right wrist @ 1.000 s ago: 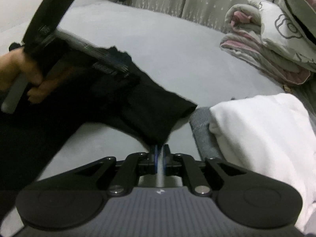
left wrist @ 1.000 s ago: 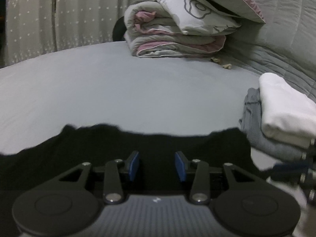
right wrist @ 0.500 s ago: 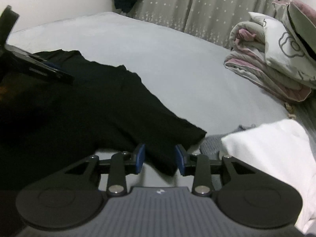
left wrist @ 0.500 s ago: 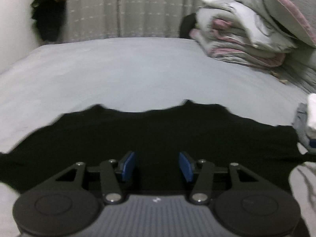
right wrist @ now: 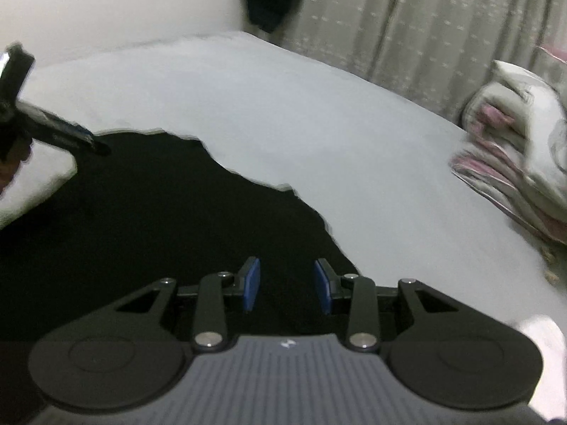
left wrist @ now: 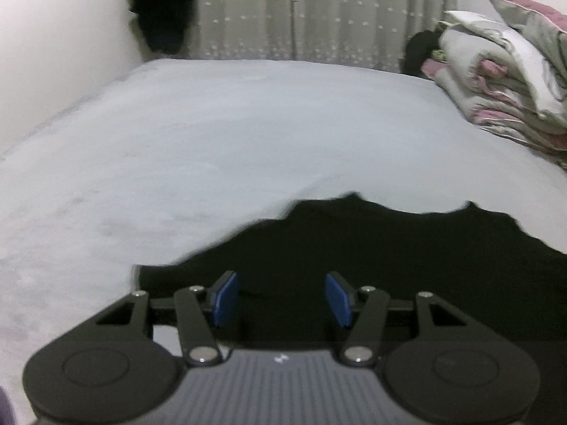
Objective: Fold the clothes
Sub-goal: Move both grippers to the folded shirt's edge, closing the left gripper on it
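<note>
A black garment (left wrist: pixel 389 248) lies spread flat on the grey bed sheet (left wrist: pixel 212 124). My left gripper (left wrist: pixel 281 283) hovers over its left end, near the edge; its jaws are opening and the blue pads press on nothing. The right wrist view shows the same black garment (right wrist: pixel 159 230), with my right gripper (right wrist: pixel 286 276) over its right edge, open and holding nothing. That view also catches the left gripper (right wrist: pixel 85 140) at the far left, above the cloth's far corner, with a hand behind it.
A folded quilt pile (left wrist: pixel 503 88) sits at the bed's right side, also seen as the quilt pile (right wrist: pixel 524 141). Curtains (left wrist: pixel 319 10) and dark hanging clothes (left wrist: pixel 163 7) stand behind the bed. A white cloth (right wrist: pixel 542 336) shows at the lower right.
The right gripper went from shut to open and rose. The left gripper moved leftward along the garment and widened. The stack of white and grey clothes slid out of both views.
</note>
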### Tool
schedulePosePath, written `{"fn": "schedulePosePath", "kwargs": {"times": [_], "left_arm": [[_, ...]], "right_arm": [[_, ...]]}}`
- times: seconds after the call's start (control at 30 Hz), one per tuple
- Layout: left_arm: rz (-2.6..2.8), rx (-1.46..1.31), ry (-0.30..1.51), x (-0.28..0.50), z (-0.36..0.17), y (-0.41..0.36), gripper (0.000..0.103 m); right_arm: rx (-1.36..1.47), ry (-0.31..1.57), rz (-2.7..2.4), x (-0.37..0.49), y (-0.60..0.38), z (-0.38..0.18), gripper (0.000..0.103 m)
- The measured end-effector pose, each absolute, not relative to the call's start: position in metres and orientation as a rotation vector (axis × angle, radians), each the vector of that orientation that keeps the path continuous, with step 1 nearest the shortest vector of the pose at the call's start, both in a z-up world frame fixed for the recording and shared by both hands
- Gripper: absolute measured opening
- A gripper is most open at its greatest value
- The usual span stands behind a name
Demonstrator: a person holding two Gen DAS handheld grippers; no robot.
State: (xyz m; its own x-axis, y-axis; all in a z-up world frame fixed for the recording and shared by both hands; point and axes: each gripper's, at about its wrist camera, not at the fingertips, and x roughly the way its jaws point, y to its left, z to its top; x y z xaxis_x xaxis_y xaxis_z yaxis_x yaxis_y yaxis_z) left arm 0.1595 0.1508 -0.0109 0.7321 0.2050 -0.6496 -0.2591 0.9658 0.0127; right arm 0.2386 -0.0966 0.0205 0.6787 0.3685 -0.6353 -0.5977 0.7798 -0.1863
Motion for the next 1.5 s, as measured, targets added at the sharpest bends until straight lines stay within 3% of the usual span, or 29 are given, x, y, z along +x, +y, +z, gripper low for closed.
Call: {"fn": "schedulePosePath", "kwargs": {"times": [0.37, 0.67, 0.83, 0.9, 1.17, 1.33, 1.43, 1.5], "left_arm": [[0.354, -0.308, 0.740, 0.149, -0.017, 0.265, 0.058], [0.298, -0.656, 0.750, 0.158, -0.055, 0.306, 0.053], [0.206, -0.749, 0.706, 0.163, -0.067, 0.306, 0.037], [0.176, -0.726, 0.683, 0.167, -0.070, 0.295, 0.007], [-0.082, -0.365, 0.519, 0.165, -0.061, 0.220, 0.007], [-0.286, -0.216, 0.574, 0.172, -0.075, 0.183, 0.010], [-0.328, -0.102, 0.591, 0.165, -0.069, 0.167, 0.018], [-0.334, -0.043, 0.583, 0.156, -0.062, 0.163, 0.035]], "right_arm": [[-0.324, 0.591, 0.764, 0.263, 0.060, 0.027, 0.038], [-0.176, 0.645, 0.744, 0.283, 0.132, -0.017, 0.038], [-0.071, 0.680, 0.730, 0.288, 0.137, -0.048, 0.038], [-0.024, 0.692, 0.738, 0.289, 0.133, -0.055, 0.038], [0.265, 0.703, 0.805, 0.303, 0.095, -0.047, 0.038], [0.482, 0.762, 0.852, 0.316, 0.064, -0.049, 0.039], [0.516, 0.800, 0.882, 0.319, 0.060, -0.049, 0.039], [0.487, 0.811, 0.884, 0.316, 0.065, -0.047, 0.039]]}}
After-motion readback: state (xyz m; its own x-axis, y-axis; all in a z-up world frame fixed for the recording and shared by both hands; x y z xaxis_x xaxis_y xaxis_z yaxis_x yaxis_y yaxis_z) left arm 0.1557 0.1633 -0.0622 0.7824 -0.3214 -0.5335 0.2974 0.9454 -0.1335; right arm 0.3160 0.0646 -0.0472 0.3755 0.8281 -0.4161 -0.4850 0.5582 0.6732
